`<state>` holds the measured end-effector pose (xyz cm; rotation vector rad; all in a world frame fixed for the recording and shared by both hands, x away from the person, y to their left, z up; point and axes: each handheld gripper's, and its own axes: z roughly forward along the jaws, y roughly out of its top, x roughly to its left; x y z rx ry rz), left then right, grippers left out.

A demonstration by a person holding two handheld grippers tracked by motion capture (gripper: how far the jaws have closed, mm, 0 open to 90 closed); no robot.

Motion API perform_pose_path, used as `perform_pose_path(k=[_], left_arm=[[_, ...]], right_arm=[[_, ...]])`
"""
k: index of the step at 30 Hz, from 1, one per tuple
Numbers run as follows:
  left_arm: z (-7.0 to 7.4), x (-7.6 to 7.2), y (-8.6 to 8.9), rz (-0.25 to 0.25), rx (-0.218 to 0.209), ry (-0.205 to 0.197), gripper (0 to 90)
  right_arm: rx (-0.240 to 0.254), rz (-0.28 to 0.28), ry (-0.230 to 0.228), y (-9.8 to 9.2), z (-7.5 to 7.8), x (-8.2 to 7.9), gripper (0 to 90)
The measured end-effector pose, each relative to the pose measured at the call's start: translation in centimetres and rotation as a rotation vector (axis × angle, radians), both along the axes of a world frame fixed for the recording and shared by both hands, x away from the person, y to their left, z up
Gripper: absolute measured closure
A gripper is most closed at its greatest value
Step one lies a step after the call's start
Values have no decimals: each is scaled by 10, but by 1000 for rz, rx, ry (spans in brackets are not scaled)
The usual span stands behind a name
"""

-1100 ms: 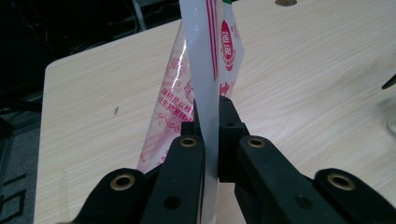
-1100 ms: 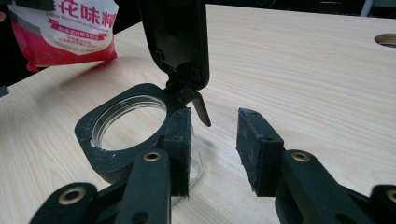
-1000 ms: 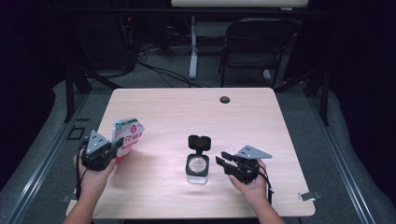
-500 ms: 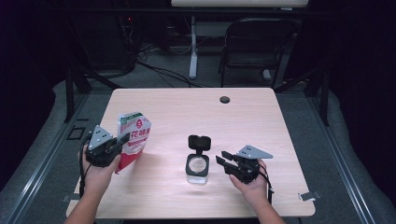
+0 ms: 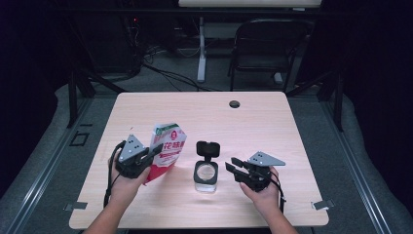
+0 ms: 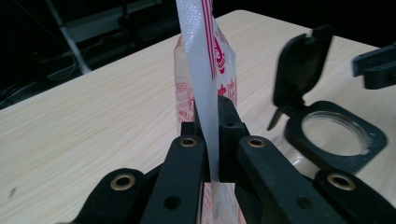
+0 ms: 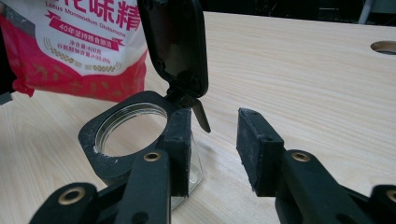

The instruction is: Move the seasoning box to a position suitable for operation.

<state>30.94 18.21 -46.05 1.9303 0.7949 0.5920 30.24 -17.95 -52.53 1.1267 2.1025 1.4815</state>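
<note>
A red and white seasoning bag (image 5: 166, 148) hangs tilted above the table's left half, and my left gripper (image 5: 154, 153) is shut on its edge. In the left gripper view the jaws pinch the bag's white seam (image 6: 208, 140). A clear square jar (image 5: 206, 174) with a black rim stands at the table's middle, its black flip lid (image 5: 207, 147) raised. My right gripper (image 5: 233, 168) rests just right of the jar, open. Between its fingers (image 7: 180, 140) there is only bare table, and the jar's rim (image 7: 116, 140) and lid (image 7: 175, 42) sit close in front.
The wooden table (image 5: 272, 131) has a round cable hole (image 5: 234, 104) near its far edge. A black chair (image 5: 265, 48) and cables stand on the floor behind. The other gripper's jaws (image 6: 376, 65) show beyond the jar in the left gripper view.
My left gripper has carried the bag rightward toward the jar and slightly up. The right gripper and the jar have stayed put.
</note>
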Motion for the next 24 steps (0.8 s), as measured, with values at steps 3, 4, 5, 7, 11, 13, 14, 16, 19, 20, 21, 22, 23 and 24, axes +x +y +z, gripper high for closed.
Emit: perform_pose_path(k=[3, 4, 5, 7, 11, 13, 14, 16, 19, 20, 21, 22, 23, 24], left_arm=[[-1, -3, -7, -27, 2, -4, 900], [-2, -4, -10, -33, 3, -6, 900], [-3, -5, -11, -37, 1, -3, 900], [-5, -6, -11, -41, -3, -1, 900], [-7, -9, -7, -49, -20, 13, 900], [-10, -12, -5, -51, -22, 22, 900], [-11, -13, -3, -51, -26, 27, 900], [-14, -17, 0, -53, -32, 44, 900], [-21, -23, 8, -50, -25, 70, 900], [-23, -25, 9, -46, -21, 74, 900], [-26, -27, 12, -44, -16, 80, 900], [-29, -28, 13, -39, -21, 85, 900], [-32, -29, 15, -40, -18, 94, 900], [-34, -30, 16, -40, -19, 100, 900]], right_arm=[[-2, -2, 1, 0, 0, 0, 656], [-2, -2, 1, 0, 0, 0, 655], [-2, -1, 2, 0, 0, 0, 655], [-3, 1, 2, 0, 0, 0, 655], [2, -1, -5, 1, 1, -1, 654], [8, 4, -14, 2, 3, -1, 655], [8, 10, -22, 2, 4, -1, 655], [-1, 18, -31, 3, 6, -2, 655], [7, 29, -46, 5, 10, -1, 655], [10, 36, -52, 6, 12, -1, 655], [13, 41, -57, 8, 14, -2, 655], [15, 49, -66, 11, 17, -2, 655], [15, 79, -75, 17, 21, -3, 652], [15, 79, -75, 17, 21, -3, 652]])
